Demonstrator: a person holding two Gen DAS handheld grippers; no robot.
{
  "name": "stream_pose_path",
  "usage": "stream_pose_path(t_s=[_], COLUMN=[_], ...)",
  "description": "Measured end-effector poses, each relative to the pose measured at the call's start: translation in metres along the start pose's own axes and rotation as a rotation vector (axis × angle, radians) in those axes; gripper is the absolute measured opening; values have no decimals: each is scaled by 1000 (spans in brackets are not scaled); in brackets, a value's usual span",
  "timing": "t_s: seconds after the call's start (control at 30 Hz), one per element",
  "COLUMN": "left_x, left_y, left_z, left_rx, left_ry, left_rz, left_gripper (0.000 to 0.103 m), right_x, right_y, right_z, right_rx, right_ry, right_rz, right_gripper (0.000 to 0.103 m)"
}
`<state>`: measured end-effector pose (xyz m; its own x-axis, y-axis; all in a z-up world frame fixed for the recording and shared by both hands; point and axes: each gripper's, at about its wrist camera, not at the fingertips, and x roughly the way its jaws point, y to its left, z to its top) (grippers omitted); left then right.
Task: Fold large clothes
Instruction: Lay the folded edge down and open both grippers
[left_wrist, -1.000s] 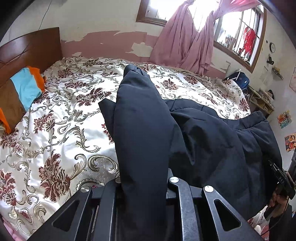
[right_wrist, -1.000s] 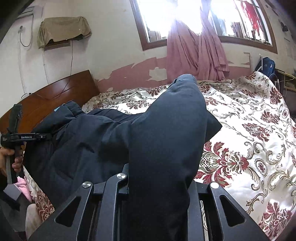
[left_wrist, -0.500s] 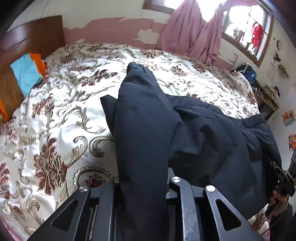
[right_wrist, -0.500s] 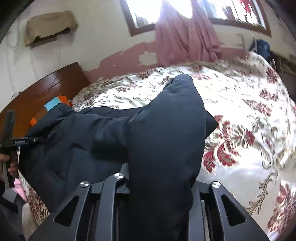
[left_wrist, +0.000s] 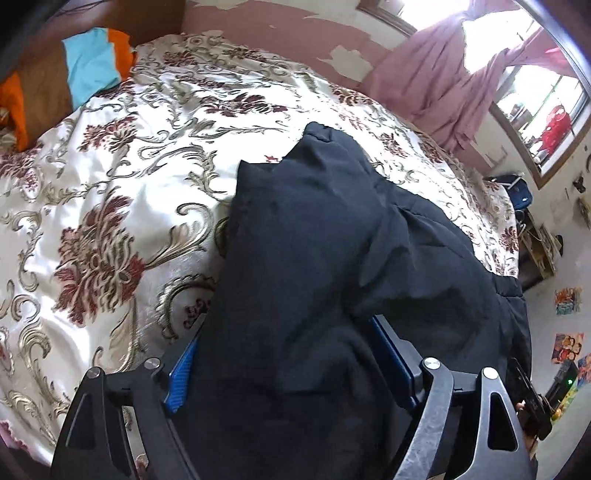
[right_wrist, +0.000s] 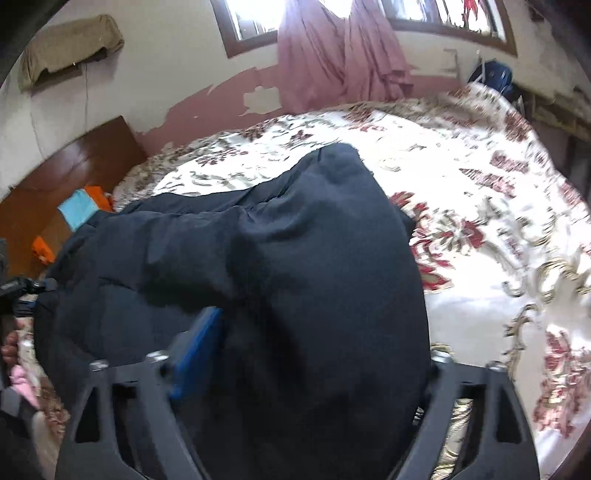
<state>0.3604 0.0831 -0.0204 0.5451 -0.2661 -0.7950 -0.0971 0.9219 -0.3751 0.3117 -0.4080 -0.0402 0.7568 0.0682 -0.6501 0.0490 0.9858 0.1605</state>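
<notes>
Both grippers, left (left_wrist: 291, 354) and right (right_wrist: 314, 354), now stand apart with the jacket (left_wrist: 332, 258) slack between their fingers (clamped a second ago), released at 12 o'clock on the bed (left_wrist: 110, 184), fold laid.

Floral bedspread (left_wrist: 110, 177), wooden headboard (right_wrist: 74, 162), peeling pink wall (left_wrist: 280, 29), sunlit curtained window (right_wrist: 332, 48).
</notes>
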Motion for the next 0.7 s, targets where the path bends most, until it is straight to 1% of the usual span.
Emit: stream_pose_path(t_s=[0.07, 0.13, 0.23, 0.27, 0.33, 0.53, 0.6, 0.7], left_x=[-6, -14, -29, -33, -39, -50, -53, -60], left_y=[0, -1, -4, -4, -5, -2, 0, 6], left_z=[-4, -6, -11, -12, -14, -19, -21, -23], left_rx=[14, 16, -6, -16, -33, -83, -106, -147], left_ry=[-24, -52, -101, -115, -131, -145, -151, -171], left_rz=[-4, -21, -65, -79, -109, -186, -199, -216], left_gripper=[83, 84, 87, 88, 92, 102, 102, 103], right_x=[-6, -15, -29, -33, -40, -61, -65, -74], right_y=[5, 14, 22, 23, 24, 25, 26, 27], right_z=[0, -1, 2, 4, 6, 6, 4, 3], right_rx=[-28, -69, -91, -86, -59, -10, -12, -31], right_ry=[-13, -34, -62, -68, -70, -102, -113, -158], right_rz=[-20, -58, -73, -70, -55, -19, -31, -76], right_gripper=[93, 95, 98, 99, 101, 101, 101, 101])
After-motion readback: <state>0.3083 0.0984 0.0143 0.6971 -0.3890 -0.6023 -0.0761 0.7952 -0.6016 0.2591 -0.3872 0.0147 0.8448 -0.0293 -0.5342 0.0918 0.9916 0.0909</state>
